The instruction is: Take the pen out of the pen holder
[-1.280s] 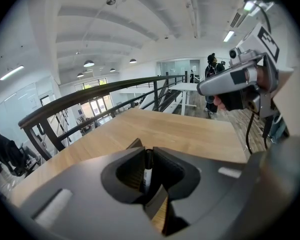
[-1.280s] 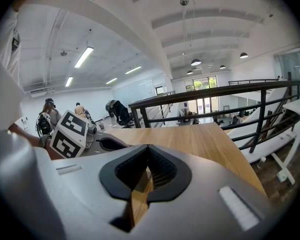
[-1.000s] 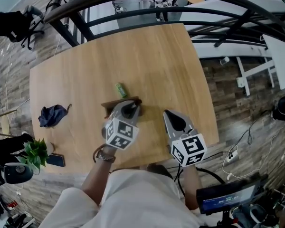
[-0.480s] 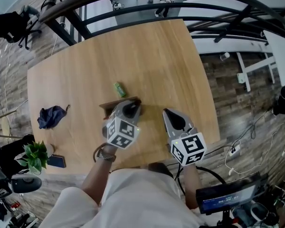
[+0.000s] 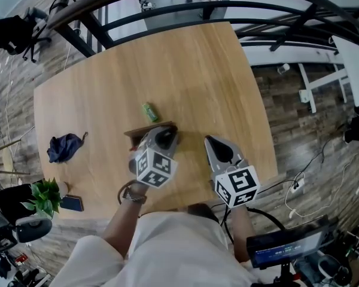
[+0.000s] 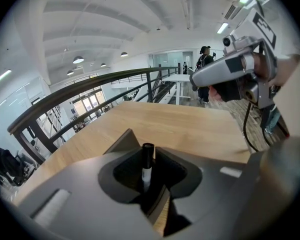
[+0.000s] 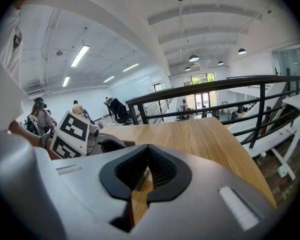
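My left gripper [image 5: 162,138] hovers right over the brown wooden pen holder [image 5: 139,131] near the table's front. In the left gripper view a pen [image 6: 147,158] with a black cap and a white barrel stands upright between the dark pads, and the left gripper [image 6: 149,178] is shut on it. The pen's lower end is hidden by the jaws. To the right, my right gripper [image 5: 219,149] is held above the table; in its own view the right gripper [image 7: 145,178] is shut, with only wood grain showing through the slit between its jaws.
A small green object [image 5: 149,112] lies on the wooden table [image 5: 191,70] just beyond the holder. A crumpled dark blue cloth [image 5: 64,146] sits at the left, with a potted plant [image 5: 44,195] and a phone [image 5: 71,203] by the near-left corner. A black railing [image 5: 167,8] runs past the far edge.
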Action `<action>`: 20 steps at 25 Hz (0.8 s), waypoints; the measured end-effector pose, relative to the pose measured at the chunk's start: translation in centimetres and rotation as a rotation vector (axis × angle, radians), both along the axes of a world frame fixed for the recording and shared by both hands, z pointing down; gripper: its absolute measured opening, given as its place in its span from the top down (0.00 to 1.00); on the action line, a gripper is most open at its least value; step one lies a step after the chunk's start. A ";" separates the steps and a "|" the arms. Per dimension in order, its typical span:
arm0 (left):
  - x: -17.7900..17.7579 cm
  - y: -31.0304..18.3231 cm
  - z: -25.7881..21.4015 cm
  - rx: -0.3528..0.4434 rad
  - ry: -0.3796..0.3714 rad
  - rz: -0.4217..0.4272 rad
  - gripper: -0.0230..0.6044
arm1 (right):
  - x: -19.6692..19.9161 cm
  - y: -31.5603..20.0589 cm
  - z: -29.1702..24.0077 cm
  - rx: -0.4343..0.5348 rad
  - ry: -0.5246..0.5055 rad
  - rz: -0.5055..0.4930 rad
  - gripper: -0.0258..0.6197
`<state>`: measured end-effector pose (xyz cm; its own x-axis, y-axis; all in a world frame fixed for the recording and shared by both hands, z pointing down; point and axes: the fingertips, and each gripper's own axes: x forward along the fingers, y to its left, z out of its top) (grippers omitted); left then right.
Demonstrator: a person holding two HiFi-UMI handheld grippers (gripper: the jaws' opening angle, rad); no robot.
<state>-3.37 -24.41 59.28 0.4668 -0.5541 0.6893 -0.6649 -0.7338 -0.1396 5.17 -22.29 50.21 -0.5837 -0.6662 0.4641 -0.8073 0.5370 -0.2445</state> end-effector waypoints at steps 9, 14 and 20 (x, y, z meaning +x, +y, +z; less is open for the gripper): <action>0.3 0.2 0.5 -0.007 -0.027 0.015 0.83 | -0.1 0.0 -0.1 0.001 0.000 -0.005 0.96; 0.2 0.2 1.1 -0.006 -0.047 0.012 0.84 | -0.3 0.1 -0.1 0.004 0.003 -0.009 0.96; 0.2 0.1 1.2 0.008 -0.061 0.013 0.85 | 0.0 0.1 -0.3 0.010 0.002 0.001 0.96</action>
<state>-3.14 -24.28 60.47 0.4314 -0.5538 0.7122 -0.6453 -0.7411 -0.1853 5.20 -22.18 49.96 -0.5818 -0.6717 0.4586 -0.8086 0.5384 -0.2372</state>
